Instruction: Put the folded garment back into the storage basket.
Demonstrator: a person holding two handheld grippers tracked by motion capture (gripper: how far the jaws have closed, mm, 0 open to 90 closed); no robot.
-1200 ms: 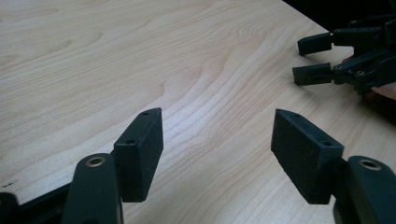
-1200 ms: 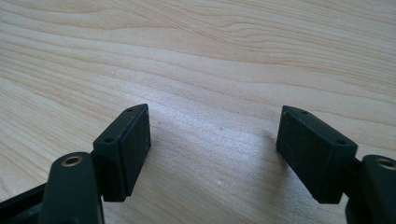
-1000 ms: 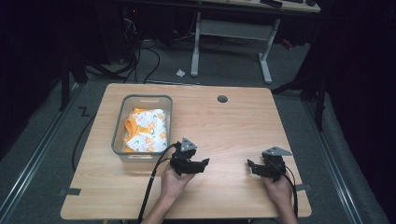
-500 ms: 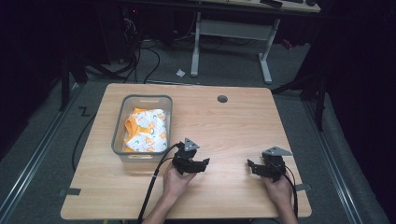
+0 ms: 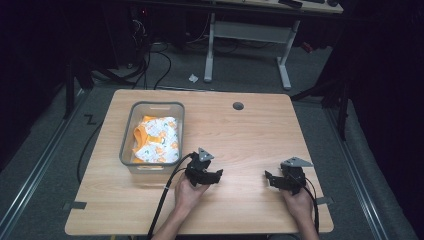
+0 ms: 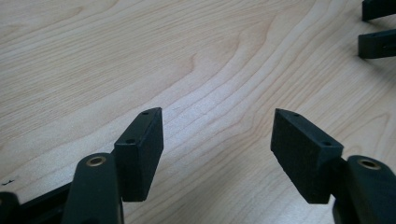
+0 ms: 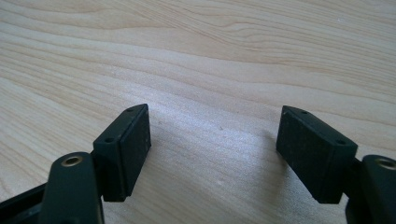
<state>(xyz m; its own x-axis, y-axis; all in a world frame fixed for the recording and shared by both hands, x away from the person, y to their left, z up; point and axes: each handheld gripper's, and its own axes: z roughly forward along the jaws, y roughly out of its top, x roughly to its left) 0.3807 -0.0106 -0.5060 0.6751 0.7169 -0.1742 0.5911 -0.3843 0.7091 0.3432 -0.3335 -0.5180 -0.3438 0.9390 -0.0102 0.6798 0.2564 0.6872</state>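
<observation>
Flanking bare table (image 5: 240, 130), bin (image 5: 127, 150) of cloth (image 5: 157, 140) sits near left tongs (image 5: 212, 176).

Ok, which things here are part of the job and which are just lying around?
Part of the job:
left tool, open
right tool, open
clear bin
orange-and-white cloth in it

Just lying about:
crumpled paper scrap on the floor
second desk behind
cables on the floor
</observation>
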